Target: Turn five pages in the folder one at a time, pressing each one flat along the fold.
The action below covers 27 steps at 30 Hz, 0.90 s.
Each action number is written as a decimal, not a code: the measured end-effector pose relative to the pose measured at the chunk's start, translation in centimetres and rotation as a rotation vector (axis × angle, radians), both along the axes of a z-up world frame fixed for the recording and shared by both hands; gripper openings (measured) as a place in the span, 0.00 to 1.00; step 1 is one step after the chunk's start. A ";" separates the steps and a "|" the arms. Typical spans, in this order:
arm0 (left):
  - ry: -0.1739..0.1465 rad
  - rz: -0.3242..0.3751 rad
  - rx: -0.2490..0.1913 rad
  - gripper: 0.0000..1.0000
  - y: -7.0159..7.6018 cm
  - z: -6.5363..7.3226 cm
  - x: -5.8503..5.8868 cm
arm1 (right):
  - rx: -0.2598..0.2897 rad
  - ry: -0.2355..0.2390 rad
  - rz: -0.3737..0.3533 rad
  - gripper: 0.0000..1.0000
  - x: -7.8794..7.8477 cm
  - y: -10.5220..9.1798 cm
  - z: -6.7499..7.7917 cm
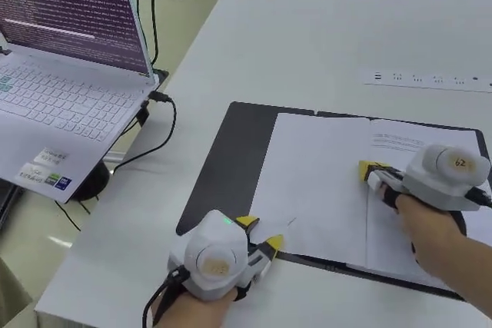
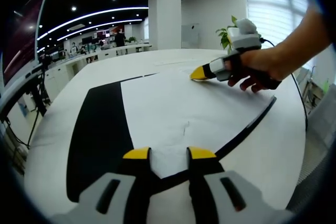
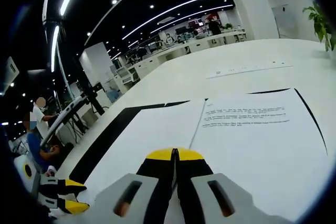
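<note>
A black folder (image 1: 231, 159) lies open on the white table. A blank white page (image 1: 315, 182) rests over its left half, and a page with a few printed lines (image 1: 415, 144) covers the right half. My right gripper (image 1: 369, 171) is shut, its yellow tips (image 3: 174, 155) down on the paper at the fold (image 3: 197, 121). My left gripper (image 1: 260, 233) stands open at the blank page's near edge (image 2: 168, 161), which lies between its jaws. In the left gripper view the right gripper (image 2: 206, 72) shows across the page.
An open laptop (image 1: 69, 74) stands at the left with black cables (image 1: 157, 124) running off its side. A white power strip (image 1: 427, 80) lies at the back right. The table's left edge (image 1: 115, 213) runs close to the folder.
</note>
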State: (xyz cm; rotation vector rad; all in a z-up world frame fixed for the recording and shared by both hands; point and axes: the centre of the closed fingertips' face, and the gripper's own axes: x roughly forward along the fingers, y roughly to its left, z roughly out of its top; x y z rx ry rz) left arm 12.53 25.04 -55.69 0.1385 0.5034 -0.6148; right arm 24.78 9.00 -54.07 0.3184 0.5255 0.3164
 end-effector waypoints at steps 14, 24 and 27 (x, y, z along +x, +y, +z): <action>-0.012 0.008 -0.013 0.26 -0.1 0.1 0.0 | 0.004 0.001 -0.016 0.00 3.3 -0.1 0.4; -0.016 0.014 -0.016 0.26 -0.1 0.0 0.0 | -0.002 0.001 -0.035 0.00 6.5 -1.1 0.8; -0.017 0.014 -0.017 0.26 -0.2 0.0 0.0 | 0.018 0.005 -0.058 0.00 7.3 -1.7 0.7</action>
